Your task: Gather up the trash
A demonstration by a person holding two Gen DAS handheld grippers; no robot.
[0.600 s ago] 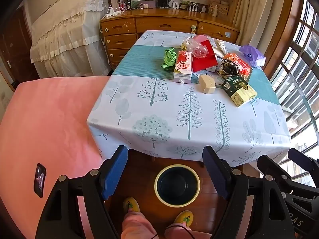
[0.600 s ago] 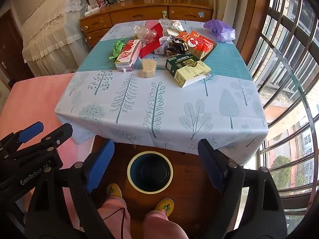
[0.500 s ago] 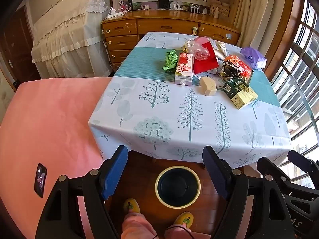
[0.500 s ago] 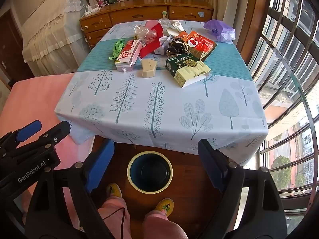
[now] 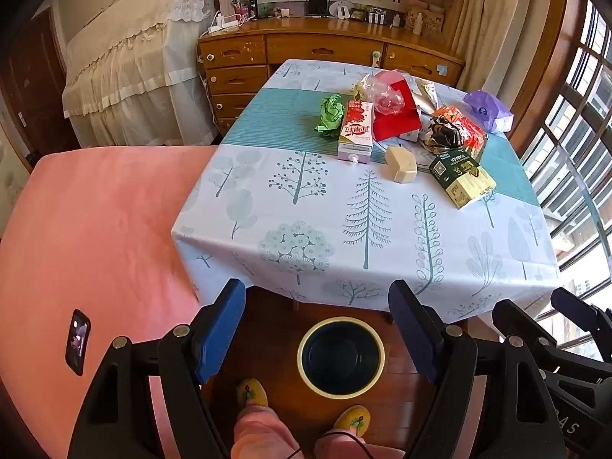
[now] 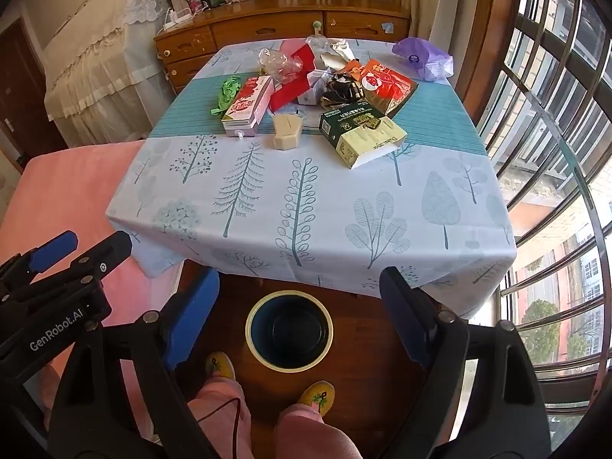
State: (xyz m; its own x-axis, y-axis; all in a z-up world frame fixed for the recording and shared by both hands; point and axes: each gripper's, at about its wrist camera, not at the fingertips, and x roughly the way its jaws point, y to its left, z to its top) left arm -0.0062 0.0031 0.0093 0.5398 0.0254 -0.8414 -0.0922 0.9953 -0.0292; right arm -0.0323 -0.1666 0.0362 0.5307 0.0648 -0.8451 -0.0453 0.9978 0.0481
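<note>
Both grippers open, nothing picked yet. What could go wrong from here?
1. The trash is piled tight: the clear plastic bag lies on the red box, so a grab may drag neighbours along.
2. The bin sits on the floor below the table edge, partly under the overhanging cloth; a drop from above could miss.
3. The left gripper and right gripper hang close together and might collide.

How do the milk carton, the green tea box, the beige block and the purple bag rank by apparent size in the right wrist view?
1. Green tea box, largest, though it lies nearer the camera.
2. Milk carton.
3. Purple bag; it lies farthest, so its rank is unsure.
4. Beige block, smallest.
</note>
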